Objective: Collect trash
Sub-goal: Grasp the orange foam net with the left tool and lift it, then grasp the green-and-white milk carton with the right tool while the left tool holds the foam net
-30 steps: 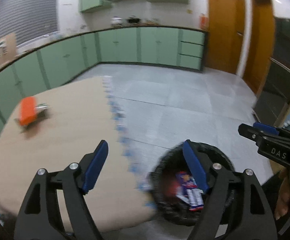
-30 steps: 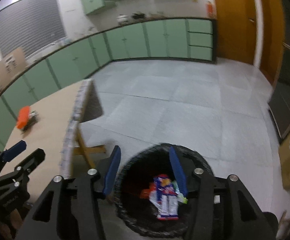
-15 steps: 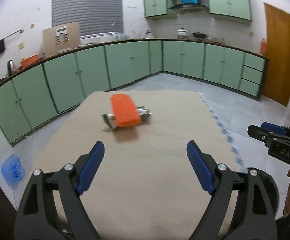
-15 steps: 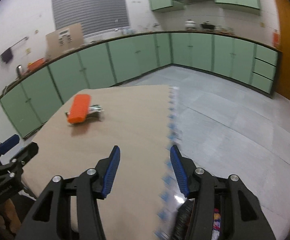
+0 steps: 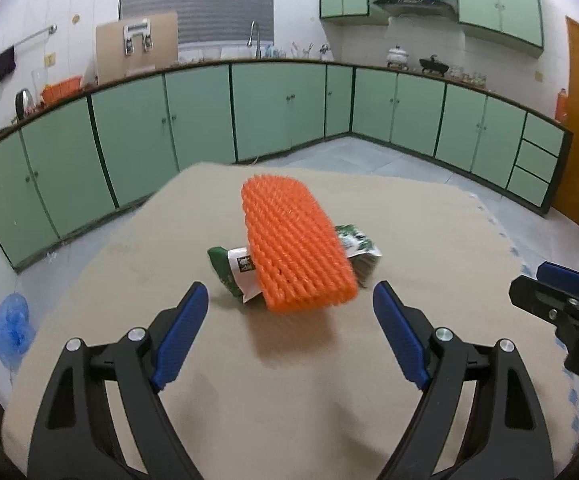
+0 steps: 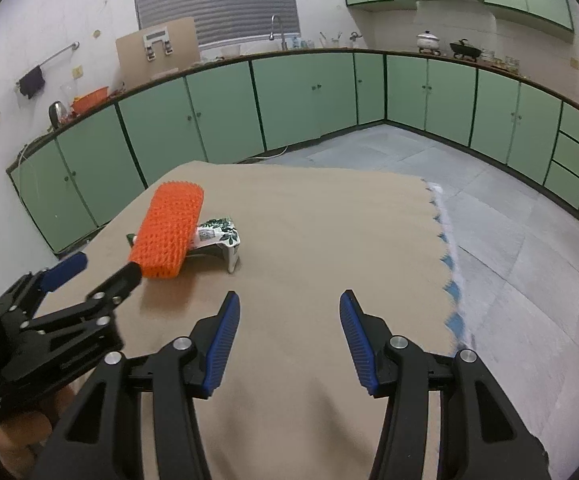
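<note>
An orange foam net sleeve [image 5: 295,246] lies on the tan-covered table [image 5: 429,232], propped at a slant on a crumpled green-and-white wrapper [image 5: 235,266]. My left gripper [image 5: 289,292] is open just short of the net's near end, its blue pads wide apart and touching nothing. In the right wrist view the same net [image 6: 169,236] and wrapper [image 6: 221,236] sit to the left, with the left gripper [image 6: 103,266] right by the net's near end. My right gripper [image 6: 289,299] hovers open over bare tablecloth [image 6: 329,220], empty; it also shows at the right edge [image 5: 557,292].
Green cabinets [image 5: 281,112] line the walls behind the table. A blue plastic bag [image 5: 9,328] lies on the floor at the left. The cloth's scalloped edge [image 6: 445,248] borders grey tiled floor [image 6: 529,260] on the right.
Both grippers swung left from above the black trash bin to over the table. The orange net and wrapper now sit much closer. The left jaws stand slightly wider.
</note>
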